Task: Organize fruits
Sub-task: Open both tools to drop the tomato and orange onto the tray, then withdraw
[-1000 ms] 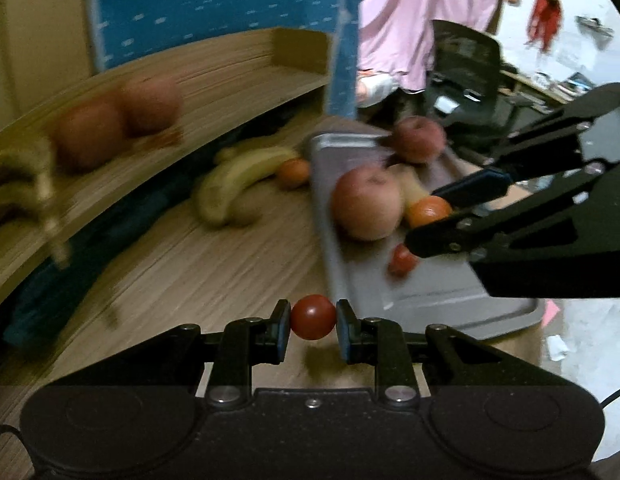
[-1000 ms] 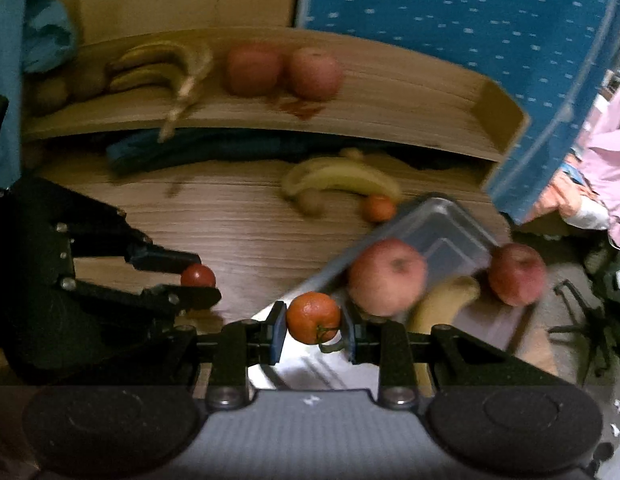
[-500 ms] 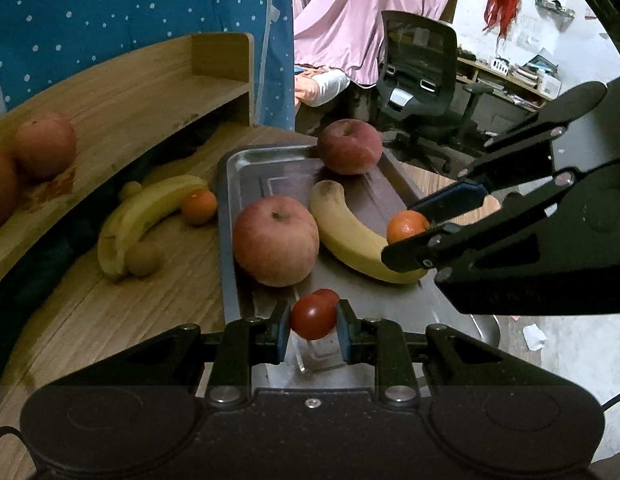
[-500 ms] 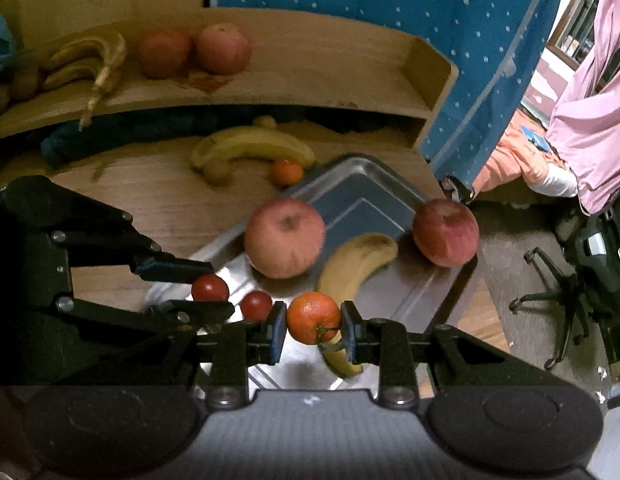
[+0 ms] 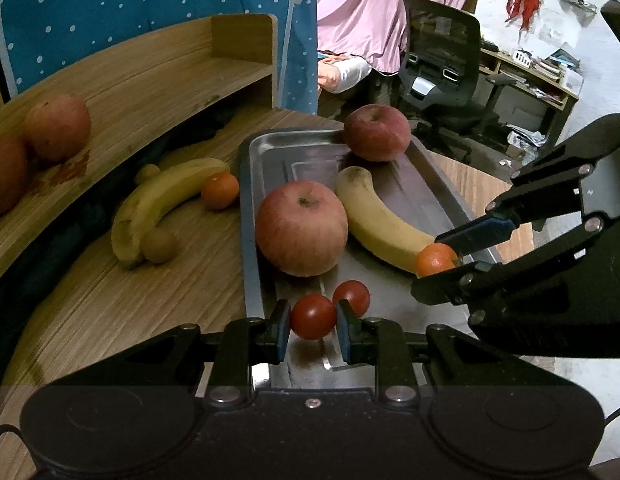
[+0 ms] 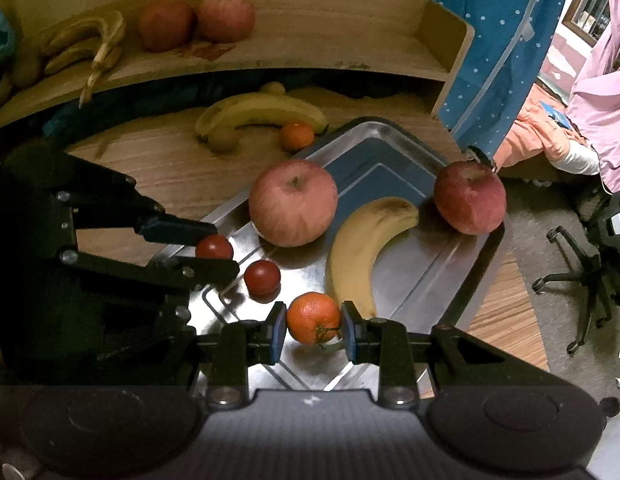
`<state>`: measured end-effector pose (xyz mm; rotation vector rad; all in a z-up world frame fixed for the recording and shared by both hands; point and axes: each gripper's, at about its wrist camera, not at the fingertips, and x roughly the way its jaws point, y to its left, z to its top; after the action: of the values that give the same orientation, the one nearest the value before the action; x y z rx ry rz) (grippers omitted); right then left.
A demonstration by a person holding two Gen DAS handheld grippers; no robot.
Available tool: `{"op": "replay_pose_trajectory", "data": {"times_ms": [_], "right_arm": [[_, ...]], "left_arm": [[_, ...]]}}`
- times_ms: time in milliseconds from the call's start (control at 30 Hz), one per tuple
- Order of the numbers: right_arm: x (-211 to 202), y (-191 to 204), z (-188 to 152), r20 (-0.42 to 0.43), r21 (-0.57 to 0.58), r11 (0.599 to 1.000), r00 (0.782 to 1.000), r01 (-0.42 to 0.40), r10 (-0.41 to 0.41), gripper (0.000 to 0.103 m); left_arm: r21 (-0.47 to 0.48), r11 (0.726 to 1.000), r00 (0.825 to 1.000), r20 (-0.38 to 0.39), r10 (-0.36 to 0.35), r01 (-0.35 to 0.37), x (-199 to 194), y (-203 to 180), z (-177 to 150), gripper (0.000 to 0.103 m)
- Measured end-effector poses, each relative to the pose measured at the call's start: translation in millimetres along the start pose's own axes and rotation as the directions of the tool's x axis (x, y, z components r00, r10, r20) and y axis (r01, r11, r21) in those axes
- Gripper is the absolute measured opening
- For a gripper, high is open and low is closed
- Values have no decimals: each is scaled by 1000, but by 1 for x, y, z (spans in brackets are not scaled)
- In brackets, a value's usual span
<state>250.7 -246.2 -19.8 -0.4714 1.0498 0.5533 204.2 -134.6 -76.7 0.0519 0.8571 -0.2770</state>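
Two small fruits in my fingers, both above the metal tray (image 5: 253, 200). Left gripper (image 5: 313, 326) clenched on cherry tomato (image 5: 313, 317): light, thin-skinned, squashable. Right gripper (image 6: 314, 326) clenched on mandarin (image 6: 313, 317): soft rind, held across its middle.

Both wrist cameras look steeply down, close over the metal tray's (image 5: 253, 216) near edge (left view from its left); both share tray (image 6: 394, 136) and shelf (image 6: 350, 52).
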Motion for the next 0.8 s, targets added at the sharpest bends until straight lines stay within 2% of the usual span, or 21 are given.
{"op": "replay_pose_trajectory", "data": {"times_ms": [500, 633, 800], "right_arm": [[7, 7, -1, -2, -16, 1000, 1000, 6, -6, 33], [5, 10, -1, 1, -13, 1000, 1000, 12, -12, 33], [0, 15, -2, 17, -14, 1000, 1000, 25, -25, 42]], "left_arm": [[-4, 1000, 1000, -8, 12, -12, 0, 2, -1, 28], [-12, 1000, 1000, -3, 19, -19, -4, 7, -4, 36], [-26, 999, 999, 11, 37, -37, -15, 14, -8, 47]]}}
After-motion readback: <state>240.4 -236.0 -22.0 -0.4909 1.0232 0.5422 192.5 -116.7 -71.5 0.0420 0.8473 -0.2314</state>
